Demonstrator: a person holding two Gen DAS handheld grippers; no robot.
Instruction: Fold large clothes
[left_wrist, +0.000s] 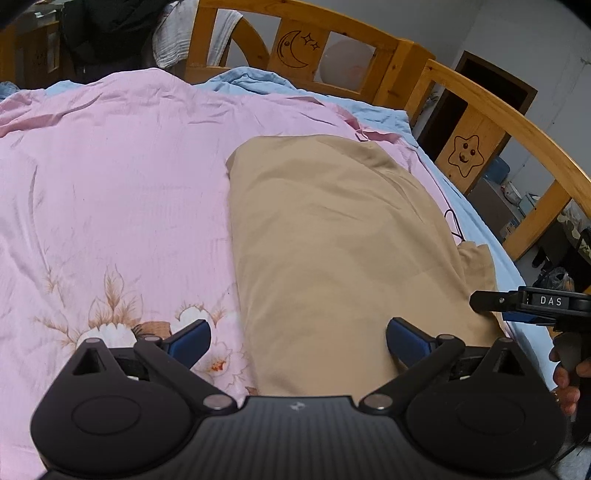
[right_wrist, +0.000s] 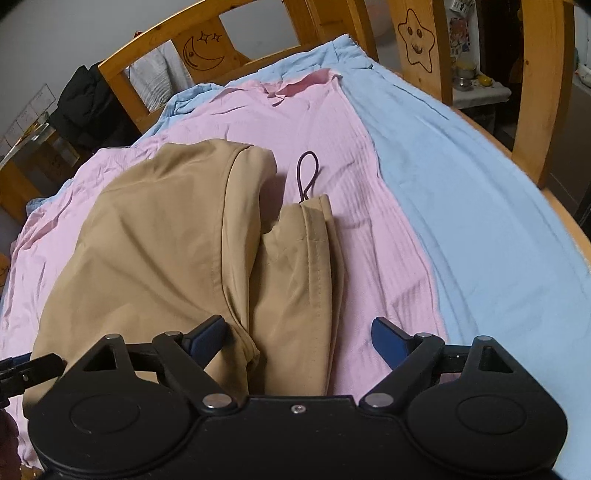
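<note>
Two grippers, both spread wide and gripping nothing, poised over the near end of a tan garment (left_wrist: 332, 236) laid lengthwise on a pink floral quilt (left_wrist: 110, 177) atop a blue sheet (right_wrist: 480, 206). Left gripper (left_wrist: 298, 343) straddling the garment's near left edge, one blue pad over the quilt, the other over tan cloth. Right gripper (right_wrist: 298, 338) likewise straddling the near right side, where a hemmed flap (right_wrist: 314, 258) with a dark cord loop (right_wrist: 308, 173) lies beside the main folded body. Looks like mid-fold: already narrowed lengthwise, cross fold not yet made. Next, probably: lower both, pinch the near corners through all layers, then carry them toward the wooden headboard (left_wrist: 332, 33). Worth tucking that stray flap first, lest the stack come out uneven.
</note>
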